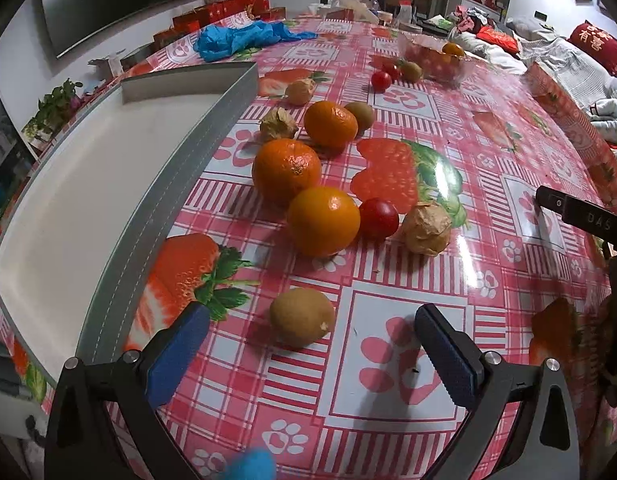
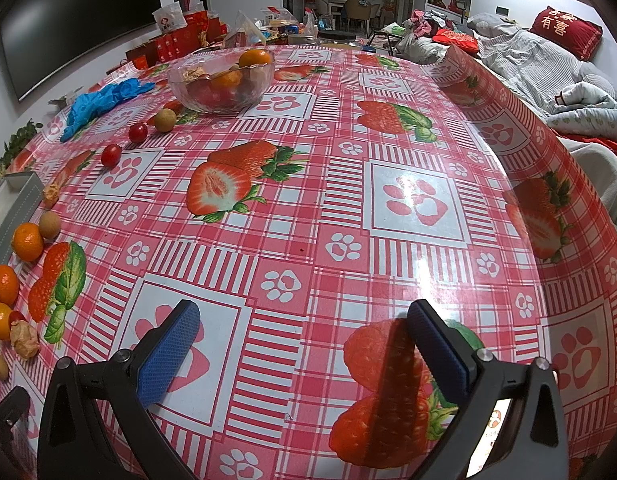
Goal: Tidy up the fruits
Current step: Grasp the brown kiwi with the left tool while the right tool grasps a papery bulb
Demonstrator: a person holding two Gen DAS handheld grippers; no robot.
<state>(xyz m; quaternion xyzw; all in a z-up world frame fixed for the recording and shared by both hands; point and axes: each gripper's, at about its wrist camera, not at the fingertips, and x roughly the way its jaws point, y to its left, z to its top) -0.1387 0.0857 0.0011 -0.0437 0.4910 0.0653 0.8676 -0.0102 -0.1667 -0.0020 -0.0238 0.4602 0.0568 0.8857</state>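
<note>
Two grippers hover with jaws apart and empty: the left gripper (image 1: 310, 346) frames a fuzzy brown kiwi (image 1: 301, 322) on the glossy strawberry-print tablecloth (image 1: 388, 360). Beyond it cluster three dimpled oranges (image 1: 323, 221), a smooth cherry tomato (image 1: 378, 218) and papery husked berries (image 1: 425, 229), beside a shallow grey tray (image 1: 212, 136). Only the right gripper (image 2: 304, 354) view clearly shows the glass bowl (image 2: 221, 79) of fruit, far across.
</note>
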